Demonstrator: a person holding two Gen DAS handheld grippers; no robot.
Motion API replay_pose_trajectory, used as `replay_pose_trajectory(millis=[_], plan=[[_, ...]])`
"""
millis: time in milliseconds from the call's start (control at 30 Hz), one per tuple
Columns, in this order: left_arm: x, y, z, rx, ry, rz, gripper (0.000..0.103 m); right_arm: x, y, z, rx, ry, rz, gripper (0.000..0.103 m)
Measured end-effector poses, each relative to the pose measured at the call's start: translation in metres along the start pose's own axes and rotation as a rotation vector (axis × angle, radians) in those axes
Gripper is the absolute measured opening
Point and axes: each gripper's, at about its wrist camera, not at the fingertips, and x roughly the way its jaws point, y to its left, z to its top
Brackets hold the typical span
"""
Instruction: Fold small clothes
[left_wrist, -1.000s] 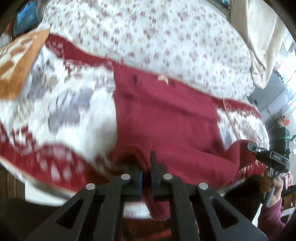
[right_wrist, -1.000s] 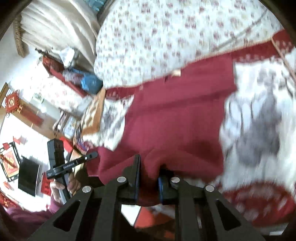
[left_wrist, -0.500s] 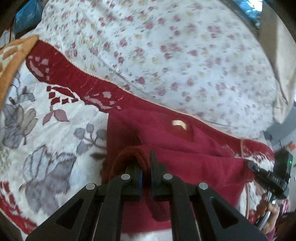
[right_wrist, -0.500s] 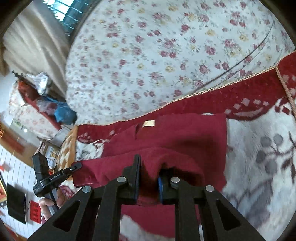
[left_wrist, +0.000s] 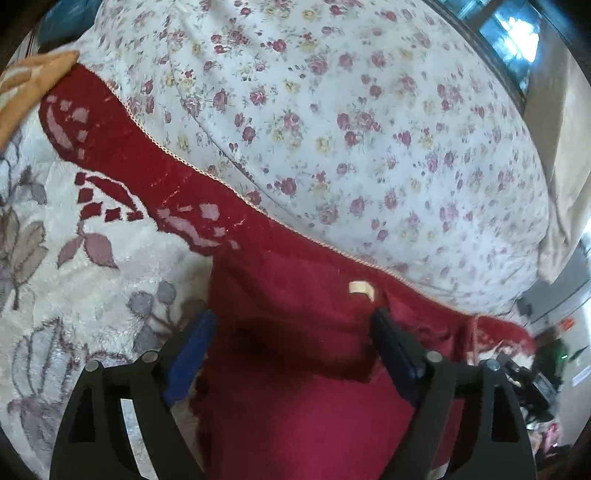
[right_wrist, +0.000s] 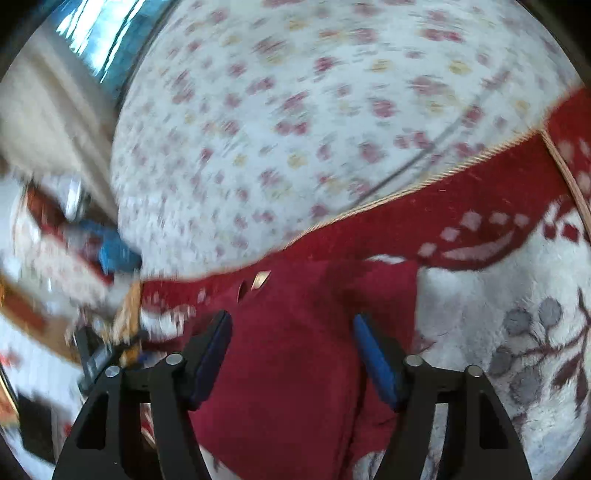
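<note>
The folded red garment (left_wrist: 295, 332) is straddled from the near side by both hand-held grippers — left hand-held gripper (left_wrist: 291, 350) and right hand-held gripper (right_wrist: 291, 350) — each spread wide, nothing held.

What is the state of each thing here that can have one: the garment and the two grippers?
Dark red knitted garment: folded, lying flat on the red-and-white floral blanket, released.
Left gripper: open, jaws wide over the garment.
Right gripper: open, jaws wide over the garment.
</note>
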Motion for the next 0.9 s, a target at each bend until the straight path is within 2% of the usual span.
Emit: replay_pose_trajectory(millis=[67,167,200,233,300,400,500,533,600,667,767,833,900], plan=[[0.009,-0.002,-0.002,0.017,0.028,0.026,0.085,0.015,0.017,-0.002,-0.070,0.043,-0.003,0.066],[0.026,0.001,-0.002,0.016,0.065,0.088,0.085,0.051,0.028,0.000,-0.163,0.084,-0.172,0.066],[0.032,0.004,0.000,0.002,0.070,0.107,0.085,0.063,0.019,0.005,-0.146,0.074,-0.226,0.066],[0.032,0.008,0.002,-0.016,0.064,0.105,0.085,0.071,0.010,0.009,-0.115,0.067,-0.240,0.066],[0.026,0.016,0.008,-0.068,0.037,0.072,0.085,0.085,-0.009,0.018,-0.057,0.059,-0.231,0.066],[0.007,0.028,0.018,-0.144,-0.041,-0.001,0.097,0.101,-0.016,0.028,-0.047,0.054,-0.282,0.065],[-0.010,0.039,0.021,-0.167,-0.122,0.057,0.100,0.096,-0.001,0.029,-0.059,0.055,-0.339,0.066],[-0.010,0.041,0.022,-0.170,-0.119,0.076,0.100,0.090,0.009,0.027,-0.070,0.042,-0.343,0.067],[-0.009,0.045,0.021,-0.175,-0.088,0.109,0.100,0.082,0.040,0.023,-0.114,0.019,-0.273,0.069],[-0.006,0.047,0.017,-0.173,-0.061,0.130,0.100,0.088,0.069,0.020,-0.161,0.048,-0.197,0.069],[-0.004,0.048,0.012,-0.155,-0.034,0.177,0.100,0.127,0.124,0.011,-0.290,0.152,-0.110,0.069],[-0.007,0.048,0.008,-0.135,-0.034,0.189,0.100,0.167,0.159,0.000,-0.398,0.213,-0.112,0.069],[-0.008,0.044,0.006,-0.092,-0.028,0.218,0.100,0.205,0.180,-0.006,-0.459,0.241,-0.152,0.069]])
